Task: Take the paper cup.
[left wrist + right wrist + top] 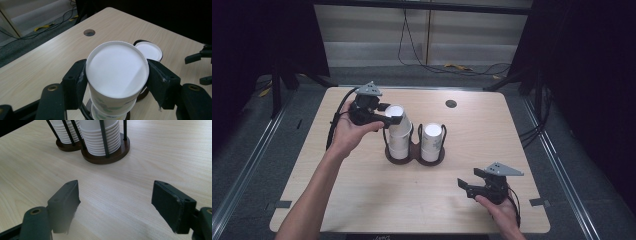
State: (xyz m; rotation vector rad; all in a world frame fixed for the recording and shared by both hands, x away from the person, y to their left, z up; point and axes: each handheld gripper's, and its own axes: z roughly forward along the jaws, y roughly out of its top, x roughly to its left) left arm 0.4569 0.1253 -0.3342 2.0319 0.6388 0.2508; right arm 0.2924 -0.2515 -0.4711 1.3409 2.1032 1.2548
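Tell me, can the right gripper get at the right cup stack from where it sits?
Probably yes. The right gripper is open and faces the right cup stack across bare table; only the holder's thin rods ring the cups.

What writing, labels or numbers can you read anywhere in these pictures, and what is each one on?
Nothing is legible.
Top paper cup held by the left gripper: green and blue print low on its side, too blurred to read.
Table: faint marks at its near edge, too small to read.

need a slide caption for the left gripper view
Left tongs clamp the top paper cup of a stack.
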